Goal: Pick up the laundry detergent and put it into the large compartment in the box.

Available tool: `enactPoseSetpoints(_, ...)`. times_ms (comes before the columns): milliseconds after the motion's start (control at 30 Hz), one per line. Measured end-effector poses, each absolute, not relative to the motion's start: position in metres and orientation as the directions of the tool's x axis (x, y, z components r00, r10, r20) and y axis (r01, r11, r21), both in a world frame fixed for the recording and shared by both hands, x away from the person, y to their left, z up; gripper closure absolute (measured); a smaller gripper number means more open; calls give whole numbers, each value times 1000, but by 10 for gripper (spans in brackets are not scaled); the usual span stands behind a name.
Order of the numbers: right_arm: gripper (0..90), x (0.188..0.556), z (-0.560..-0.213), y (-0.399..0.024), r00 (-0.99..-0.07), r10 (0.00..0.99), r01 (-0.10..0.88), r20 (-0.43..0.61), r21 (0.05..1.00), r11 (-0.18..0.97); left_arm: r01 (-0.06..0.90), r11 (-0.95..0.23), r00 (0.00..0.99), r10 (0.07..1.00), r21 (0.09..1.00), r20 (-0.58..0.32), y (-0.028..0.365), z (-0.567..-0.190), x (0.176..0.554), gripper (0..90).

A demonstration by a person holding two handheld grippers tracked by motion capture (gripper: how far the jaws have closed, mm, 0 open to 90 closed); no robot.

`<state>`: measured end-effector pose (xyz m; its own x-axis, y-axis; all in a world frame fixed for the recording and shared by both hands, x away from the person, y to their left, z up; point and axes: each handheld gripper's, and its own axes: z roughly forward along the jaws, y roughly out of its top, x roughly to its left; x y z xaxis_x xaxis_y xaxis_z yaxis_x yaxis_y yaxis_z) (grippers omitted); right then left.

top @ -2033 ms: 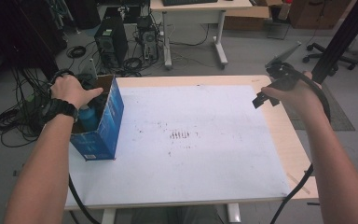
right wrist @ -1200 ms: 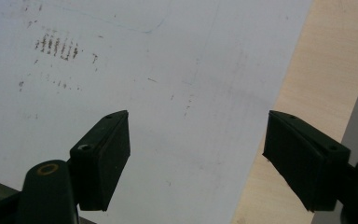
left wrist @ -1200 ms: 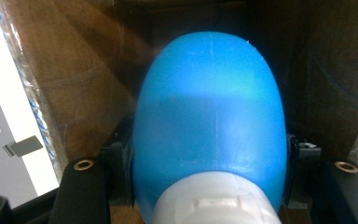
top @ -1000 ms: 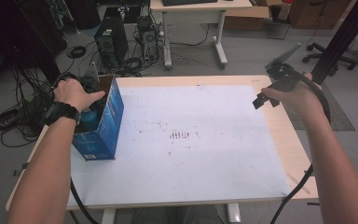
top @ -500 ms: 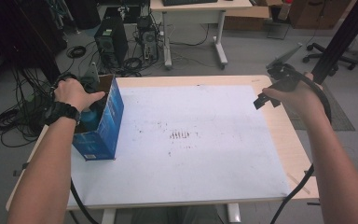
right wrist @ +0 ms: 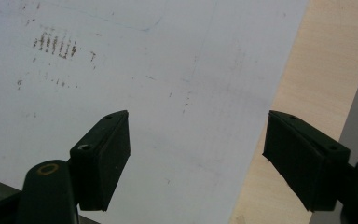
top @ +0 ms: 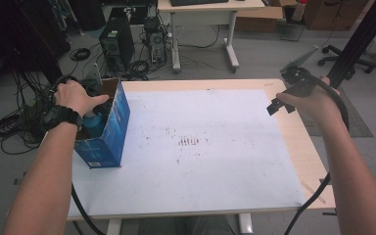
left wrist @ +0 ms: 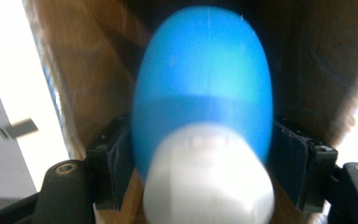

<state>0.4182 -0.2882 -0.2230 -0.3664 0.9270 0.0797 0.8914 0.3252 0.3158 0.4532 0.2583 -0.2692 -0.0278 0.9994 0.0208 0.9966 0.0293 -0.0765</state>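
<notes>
Close up, the left gripper [left wrist: 204, 186] has just been opening its jaws around a smooth, rounded blue bottle [left wrist: 205, 88] with a white cap, inside the blue box [top: 108, 132] at nine o'clock on the table [top: 293, 137]. Farther, at two o'clock, the right gripper [right wrist: 196, 158] gapes empty.

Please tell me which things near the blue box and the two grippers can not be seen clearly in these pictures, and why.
- Left gripper: in the high view the left hand covers it.
- Blue bottle: blurred in the left gripper view, its white cap cut off by the bottom edge; whether the pads press it is unclear, the jaws having just been opening.
- Blue box: its walls hide what lies inside.
- Right gripper: small in the high view.
</notes>
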Motion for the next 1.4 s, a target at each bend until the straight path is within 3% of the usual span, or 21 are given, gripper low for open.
enactPoseSetpoints(333,230,417,-221,-288,-368,926,890,83,321,325,1000,17,-17,1000,-4,-8,255,-244,447,211)
enactPoseSetpoints(767,230,414,-219,-292,-365,927,889,88,329,319,998,-22,22,1000,53,12,241,-210,439,191)
enactPoseSetpoints(1400,227,415,-222,-294,-372,924,888,92,325,325,980,-169,173,984,109,-30,175,-179,439,166)
